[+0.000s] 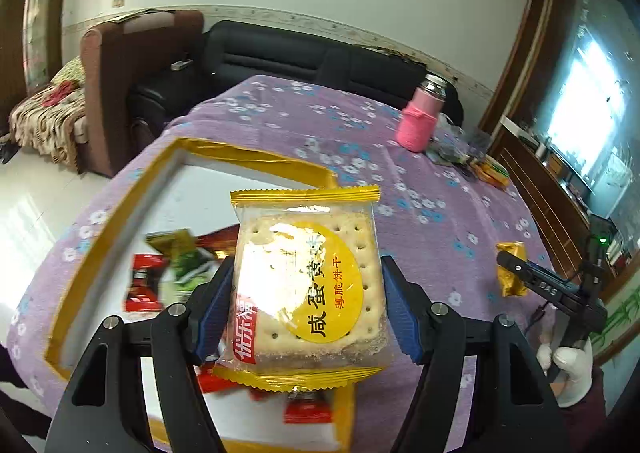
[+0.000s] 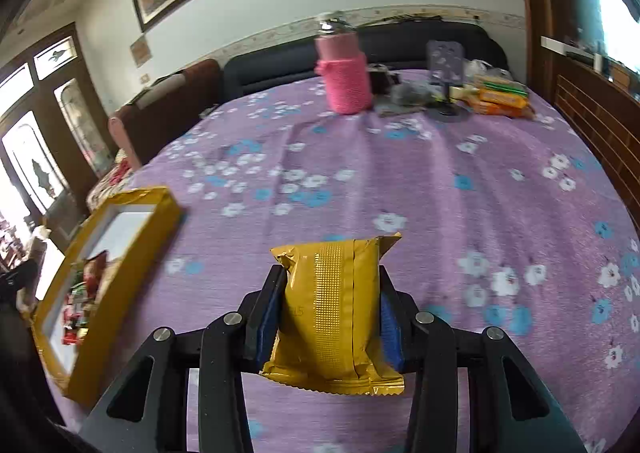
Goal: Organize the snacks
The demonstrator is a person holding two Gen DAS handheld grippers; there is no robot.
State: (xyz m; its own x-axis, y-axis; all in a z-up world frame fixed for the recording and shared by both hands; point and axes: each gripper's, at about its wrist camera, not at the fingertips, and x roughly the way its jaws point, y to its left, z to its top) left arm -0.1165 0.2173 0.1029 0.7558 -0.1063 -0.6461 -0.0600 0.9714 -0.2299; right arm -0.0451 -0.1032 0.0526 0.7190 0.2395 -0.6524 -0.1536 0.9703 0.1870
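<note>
My left gripper (image 1: 306,293) is shut on a clear cracker packet (image 1: 308,285) with gold ends and a yellow label, held above a gold-rimmed white box (image 1: 132,189). Several red, green and gold snack packets (image 1: 168,273) lie in the box. My right gripper (image 2: 332,313) is shut on a gold foil snack packet (image 2: 336,313), above the purple flowered tablecloth (image 2: 400,173). The box (image 2: 120,253) lies to its left in the right wrist view. The right gripper with its gold packet (image 1: 510,269) also shows at the right in the left wrist view.
A pink-sleeved bottle (image 2: 346,73) stands at the far side of the table, with orange packets (image 2: 500,99), bags and a small stand (image 2: 444,57) beside it. A black sofa (image 1: 304,57) and a brown armchair (image 1: 132,65) stand beyond the table.
</note>
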